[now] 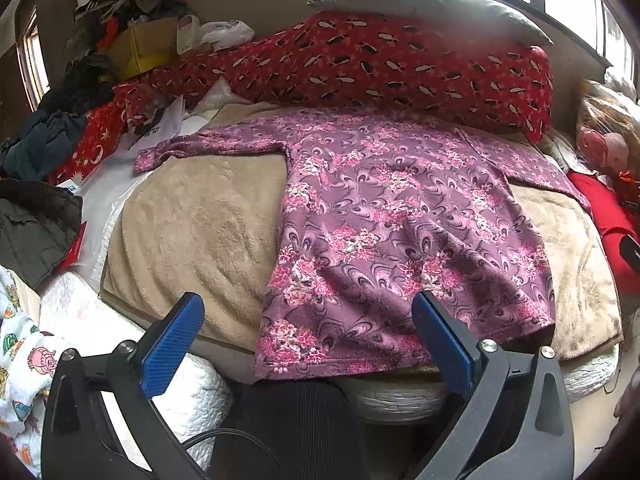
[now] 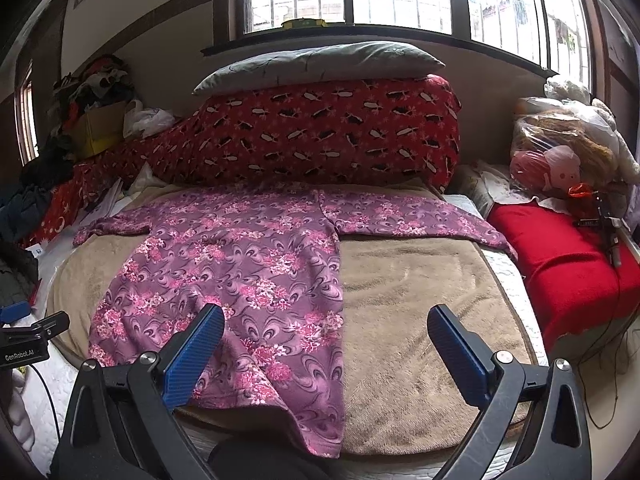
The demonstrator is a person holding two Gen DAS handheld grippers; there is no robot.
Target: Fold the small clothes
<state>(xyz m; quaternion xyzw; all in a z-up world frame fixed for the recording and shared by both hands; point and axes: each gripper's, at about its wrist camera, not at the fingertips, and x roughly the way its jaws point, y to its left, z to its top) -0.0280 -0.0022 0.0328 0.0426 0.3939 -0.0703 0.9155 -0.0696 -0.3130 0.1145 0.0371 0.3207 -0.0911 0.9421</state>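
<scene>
A: Purple floral top (image 1: 400, 216) lies spread flat on the beige blanket (image 1: 192, 216) over the bed, hem at the near edge, neck end toward the red patterned bedding (image 1: 360, 64) along the far edge. Both sleeves out sideways: one sleeve (image 1: 208, 146) reaches toward the bed's left edge, the other sleeve (image 2: 412, 218) toward the right edge, its cuff close to the red cushion (image 2: 568, 264).

B: Hand-held grippers?

A: Left hand-held gripper (image 1: 308, 344) hovers off the near edge over the hem, jaws wide apart, nothing between the blue pads (image 1: 172, 348). Right hand-held gripper (image 2: 326, 356) likewise wide open and empty, above the near edge; one finger over the top's right side seam, the other over bare blanket.

B: So the step?

A: My reading: garment laid out, no fold made yet. This looks like the pause before the first fold.

B: Next move needs what?

A: Probably a pinch on each sleeve or side edge, brought inward over the body. The cloth looks soft and a bit rumpled near the hem (image 2: 276, 364), so a pinch should take the top only, not the blanket beneath. The hem overhangs the near edge slightly; it may drag if pulled unevenly.
</scene>
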